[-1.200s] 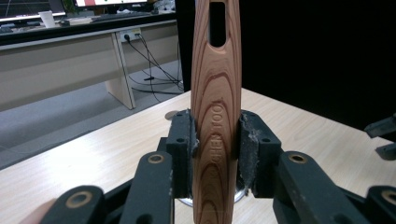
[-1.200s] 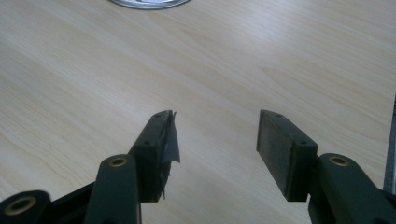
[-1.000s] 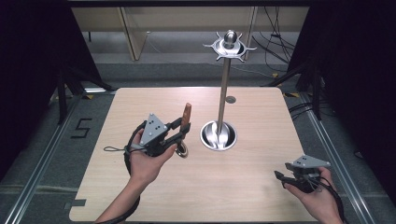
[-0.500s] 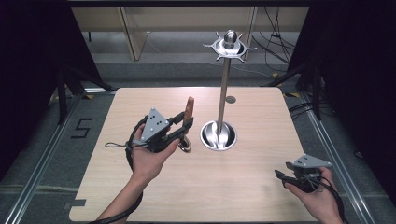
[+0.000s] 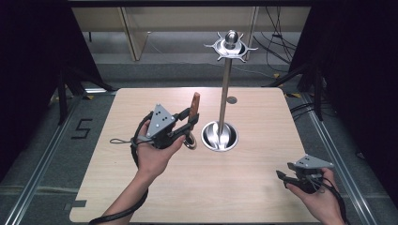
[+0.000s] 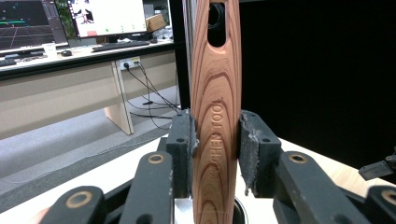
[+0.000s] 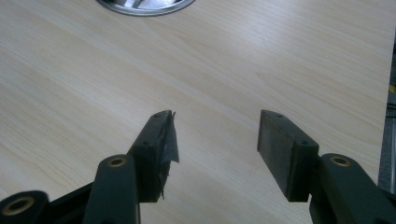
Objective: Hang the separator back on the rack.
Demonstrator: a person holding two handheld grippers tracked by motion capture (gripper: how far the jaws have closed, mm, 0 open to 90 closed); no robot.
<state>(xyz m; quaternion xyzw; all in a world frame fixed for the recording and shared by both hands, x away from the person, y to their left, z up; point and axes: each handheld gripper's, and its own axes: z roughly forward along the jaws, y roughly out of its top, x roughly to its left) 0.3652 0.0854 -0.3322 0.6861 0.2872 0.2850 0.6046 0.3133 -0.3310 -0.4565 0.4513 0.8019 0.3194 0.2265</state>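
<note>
My left gripper (image 5: 187, 123) is shut on a utensil with a wooden handle (image 5: 194, 106), held upright just left of the metal stand's round base (image 5: 219, 136). In the left gripper view the jaws clamp both sides of the wooden handle (image 6: 217, 116), which has a hanging hole near its top; the stand's pole rises right behind it. A metal end of the utensil (image 5: 190, 141) hangs below the jaws. The stand's pole (image 5: 225, 89) carries a hook ring (image 5: 230, 46) at its top. My right gripper (image 5: 284, 177) rests open near the table's front right corner, nothing between its pads (image 7: 289, 151).
The light wooden table (image 5: 197, 192) has a small grey disc (image 5: 232, 100) behind the stand. Metal floor rails run along both sides of the table. A desk with monitors stands far off in the left gripper view.
The left gripper has tilted the utensil more upright and carried it slightly right, closer to the stand. The right gripper has stayed put.
</note>
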